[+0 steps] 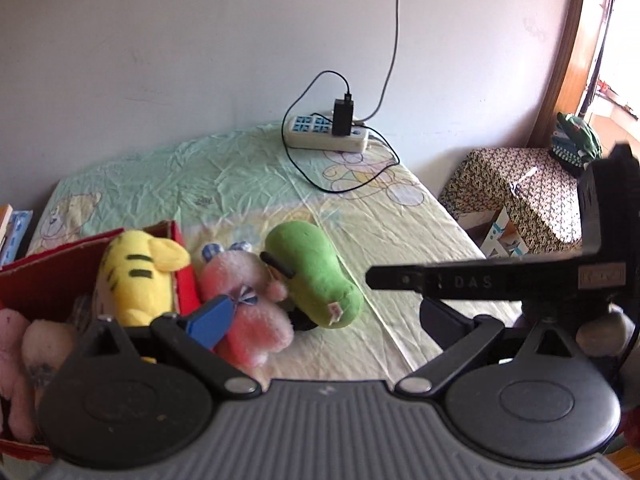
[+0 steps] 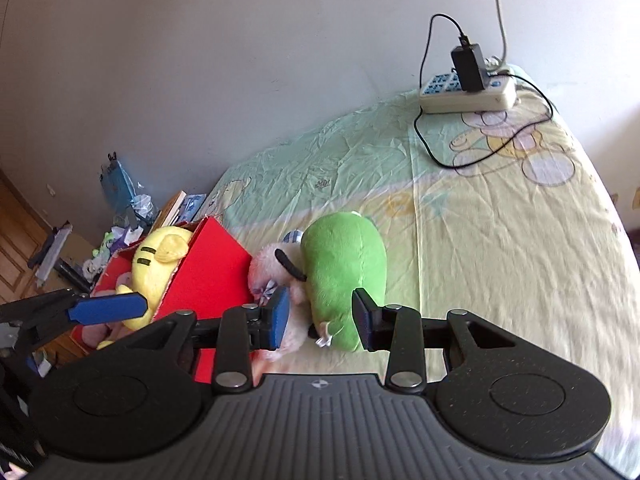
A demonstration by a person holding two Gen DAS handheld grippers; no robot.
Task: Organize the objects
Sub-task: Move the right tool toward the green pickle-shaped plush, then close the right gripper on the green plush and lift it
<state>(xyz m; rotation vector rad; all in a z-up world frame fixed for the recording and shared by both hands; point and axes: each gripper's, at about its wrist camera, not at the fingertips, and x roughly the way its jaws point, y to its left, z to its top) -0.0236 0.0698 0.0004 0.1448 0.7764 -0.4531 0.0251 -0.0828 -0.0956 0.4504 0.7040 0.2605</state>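
Green plush toy (image 2: 344, 276) lies on the bedsheet (image 2: 500, 240) beyond the right gripper (image 2: 320, 320), whose fingers stand apart and empty; the left gripper (image 1: 324, 320) is spread wide.

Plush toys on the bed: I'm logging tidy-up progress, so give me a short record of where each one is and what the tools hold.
red box: on the bed, open
yellow toy: in the box, sticking up over its rim
pink toy: on the sheet beside the box
green toy: on the sheet, against the pink toy
right tool: open, empty
left tool: open, empty
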